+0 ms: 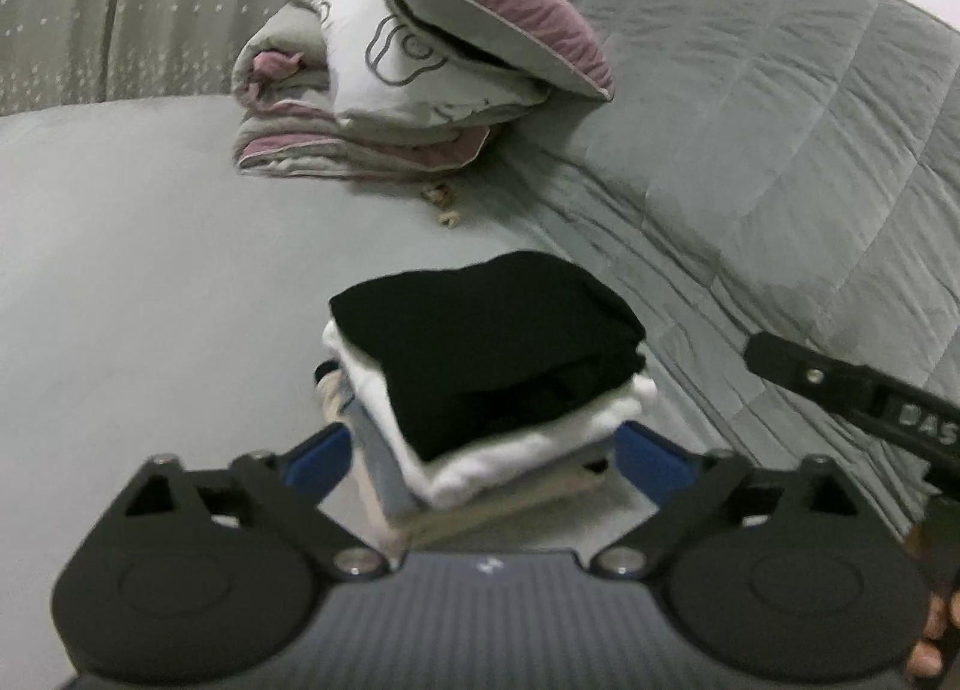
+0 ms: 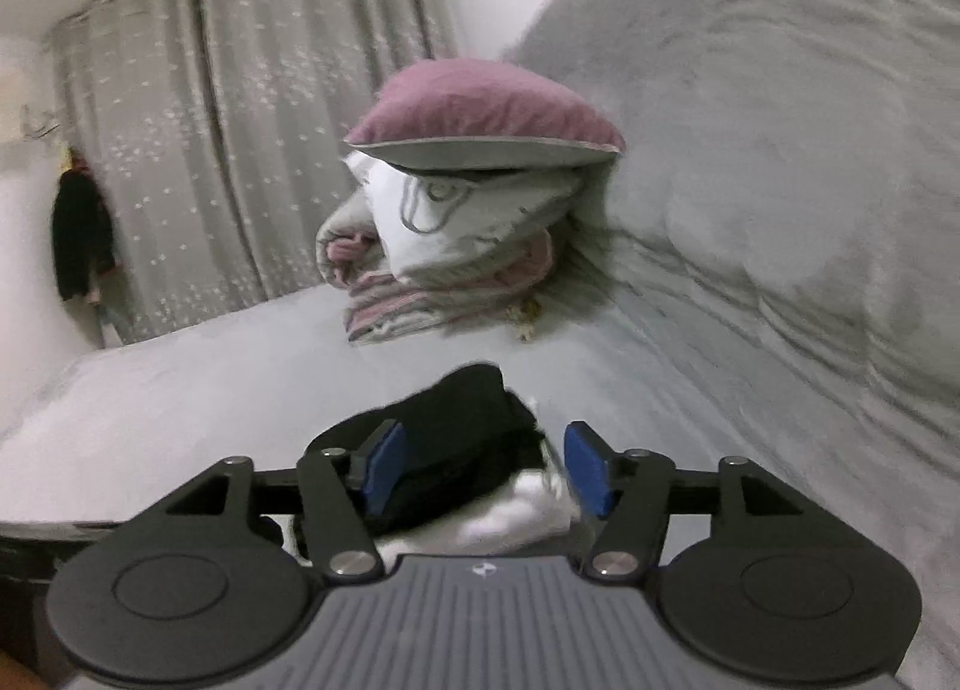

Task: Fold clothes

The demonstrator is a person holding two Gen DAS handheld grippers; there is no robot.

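While the grey bed sheet (image 1: pixel 120 246) lies flat, a quilted grey cover (image 1: pixel 750 120) rises on the right, a bedding pile (image 1: pixel 384 84) sits at the far end and dotted curtains (image 2: pixel 252 120) hang behind. My left gripper (image 1: pixel 483 456) is spread wide around the folded clothes stack (image 1: pixel 486 354); my right gripper (image 2: pixel 483 465) hovers open just over its black top.

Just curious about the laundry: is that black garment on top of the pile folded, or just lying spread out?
Folded. The black garment is a compact rectangle with layered edges, lying on the white one.
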